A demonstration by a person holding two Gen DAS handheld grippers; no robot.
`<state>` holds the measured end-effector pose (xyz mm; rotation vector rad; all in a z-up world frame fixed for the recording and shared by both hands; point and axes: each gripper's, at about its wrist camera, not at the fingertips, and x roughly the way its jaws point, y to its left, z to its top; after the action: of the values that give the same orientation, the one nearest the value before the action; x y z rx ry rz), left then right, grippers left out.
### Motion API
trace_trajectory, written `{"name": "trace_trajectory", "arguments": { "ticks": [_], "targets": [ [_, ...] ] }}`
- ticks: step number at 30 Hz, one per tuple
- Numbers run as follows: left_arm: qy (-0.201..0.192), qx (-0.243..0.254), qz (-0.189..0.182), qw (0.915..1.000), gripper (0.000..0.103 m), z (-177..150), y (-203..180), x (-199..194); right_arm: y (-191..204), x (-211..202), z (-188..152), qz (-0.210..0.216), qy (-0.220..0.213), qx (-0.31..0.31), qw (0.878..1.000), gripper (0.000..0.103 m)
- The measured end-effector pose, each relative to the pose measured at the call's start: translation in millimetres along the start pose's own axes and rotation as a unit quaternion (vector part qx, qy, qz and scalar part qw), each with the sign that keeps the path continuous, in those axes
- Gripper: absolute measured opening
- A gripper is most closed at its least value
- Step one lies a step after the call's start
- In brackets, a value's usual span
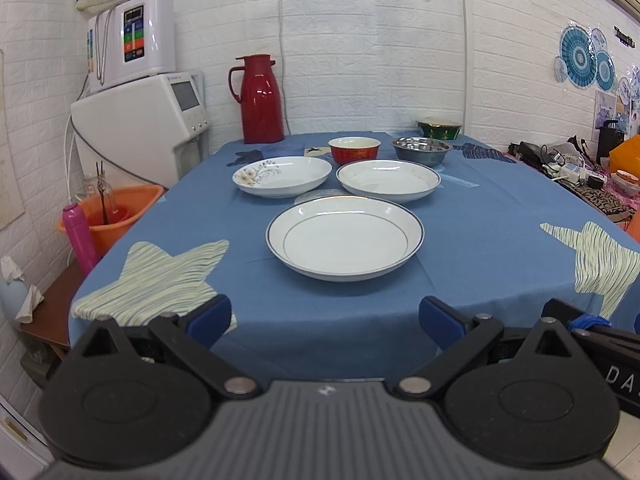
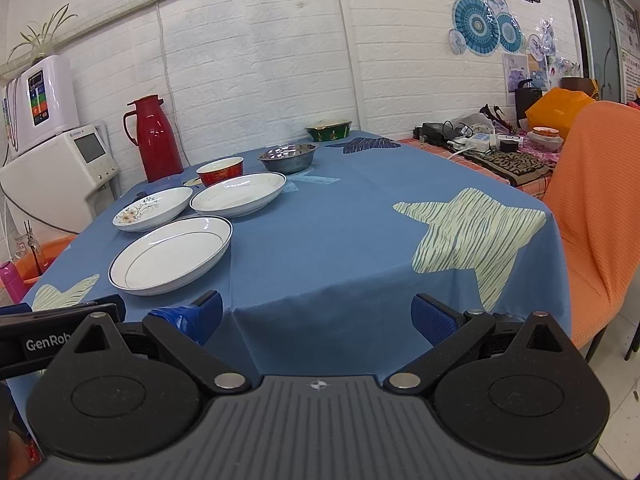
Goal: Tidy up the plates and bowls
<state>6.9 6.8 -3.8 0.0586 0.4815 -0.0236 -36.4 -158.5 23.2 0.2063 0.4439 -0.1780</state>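
Three white plates lie on the blue tablecloth [image 1: 480,240]: a blue-rimmed plate [image 1: 345,237] [image 2: 171,255] nearest, a flower-patterned plate [image 1: 282,176] [image 2: 153,209] behind it to the left, and a plain-rimmed plate [image 1: 388,180] [image 2: 238,193] behind it to the right. Further back stand a red bowl [image 1: 354,149] [image 2: 220,171], a steel bowl [image 1: 421,150] [image 2: 287,157] and a green bowl [image 1: 439,128] [image 2: 329,129]. My left gripper [image 1: 325,322] is open at the table's near edge, short of the nearest plate. My right gripper [image 2: 316,318] is open over the near edge, right of the plates.
A red thermos jug [image 1: 257,99] [image 2: 152,138] stands at the table's back left. White appliances [image 1: 144,120] and an orange basin [image 1: 116,216] sit left of the table. An orange-covered chair [image 2: 600,208] and a cluttered side table [image 2: 500,152] are at the right.
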Motion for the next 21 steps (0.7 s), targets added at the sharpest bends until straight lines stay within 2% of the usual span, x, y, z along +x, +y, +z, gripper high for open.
{"name": "trace_trajectory", "arguments": {
  "ticks": [21],
  "targets": [
    [0.006,-0.007,0.002,1.0,0.099,-1.9,2.6,3.4,3.3,1.4,-2.8,0.004,0.01,-0.001,1.0,0.089]
  ]
}}
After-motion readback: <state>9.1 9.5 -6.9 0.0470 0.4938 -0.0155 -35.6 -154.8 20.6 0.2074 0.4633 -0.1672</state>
